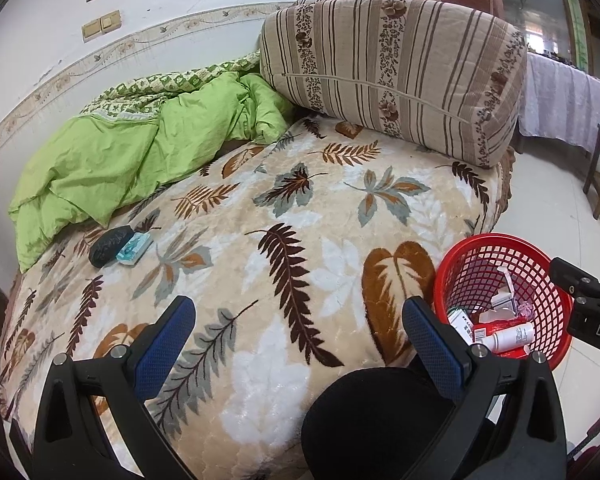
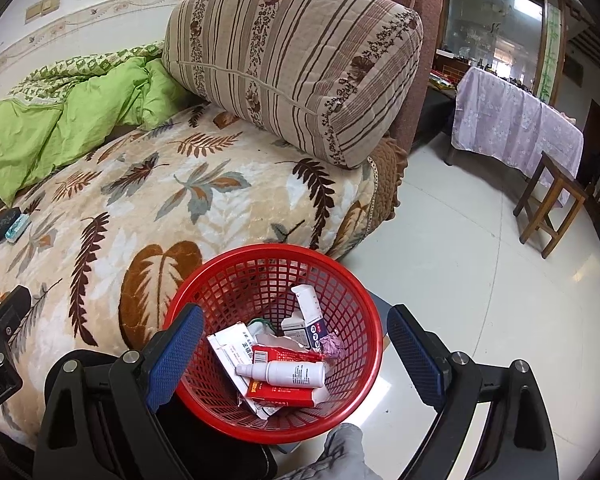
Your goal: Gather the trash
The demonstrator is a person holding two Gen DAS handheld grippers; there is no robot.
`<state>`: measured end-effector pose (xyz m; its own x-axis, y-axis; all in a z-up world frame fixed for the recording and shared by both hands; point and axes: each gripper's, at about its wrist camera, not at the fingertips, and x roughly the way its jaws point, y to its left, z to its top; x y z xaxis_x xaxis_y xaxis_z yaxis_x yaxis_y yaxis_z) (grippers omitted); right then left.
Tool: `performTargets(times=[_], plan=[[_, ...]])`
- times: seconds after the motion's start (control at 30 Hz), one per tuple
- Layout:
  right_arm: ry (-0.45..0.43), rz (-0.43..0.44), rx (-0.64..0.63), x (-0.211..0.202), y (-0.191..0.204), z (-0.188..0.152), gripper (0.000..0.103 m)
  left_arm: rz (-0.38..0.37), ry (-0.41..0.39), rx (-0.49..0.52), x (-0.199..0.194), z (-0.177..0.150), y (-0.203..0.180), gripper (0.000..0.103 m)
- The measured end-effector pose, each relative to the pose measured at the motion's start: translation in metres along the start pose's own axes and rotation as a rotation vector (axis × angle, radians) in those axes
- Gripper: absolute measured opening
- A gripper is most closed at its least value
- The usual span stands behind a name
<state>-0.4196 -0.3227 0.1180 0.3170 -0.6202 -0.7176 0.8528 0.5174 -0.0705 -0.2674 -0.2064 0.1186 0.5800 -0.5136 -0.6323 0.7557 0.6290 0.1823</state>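
Lying at the far left of the leaf-patterned blanket [image 1: 260, 240] on the bed are a dark oval case [image 1: 110, 246] and a small teal packet [image 1: 134, 249], touching side by side, both with their long axes running from lower left to upper right in the left wrist view, just below the crumpled green quilt [image 1: 140, 152]. Farther right, a striped cushion [image 2: 296, 68] leans against the brown headboard [image 2: 404, 20]. The left gripper [image 1: 298, 340] hovers over the blanket with its blue fingers [image 1: 166, 344] wide apart and nothing between them. To its right, the red mesh basket [image 2: 352, 308] sits at the bed's edge, holding trash: a white spray bottle [image 2: 284, 373] lies on its side, nozzle pointing left, across a red box [image 2: 280, 394], with a white carton [image 2: 232, 350], another small box and a crumpled purple wrapper [image 2: 332, 346] around it. The right gripper [image 2: 296, 356] hangs above the basket, fingers spread apart and empty. Beyond, a wooden stool [image 2: 552, 204] stands on the tiled floor [image 2: 460, 260] near a cloth-covered counter [image 2: 512, 120].
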Motion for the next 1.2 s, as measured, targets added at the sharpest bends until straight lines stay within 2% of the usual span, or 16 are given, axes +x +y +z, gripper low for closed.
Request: performTargets(times=[1.2], plan=[[0.009, 0.001, -0.001, 0.0025, 0.0001, -0.0010, 0.094, -0.008, 0.007, -0.010, 0.0002, -0.0025, -0.0047, 0.103]])
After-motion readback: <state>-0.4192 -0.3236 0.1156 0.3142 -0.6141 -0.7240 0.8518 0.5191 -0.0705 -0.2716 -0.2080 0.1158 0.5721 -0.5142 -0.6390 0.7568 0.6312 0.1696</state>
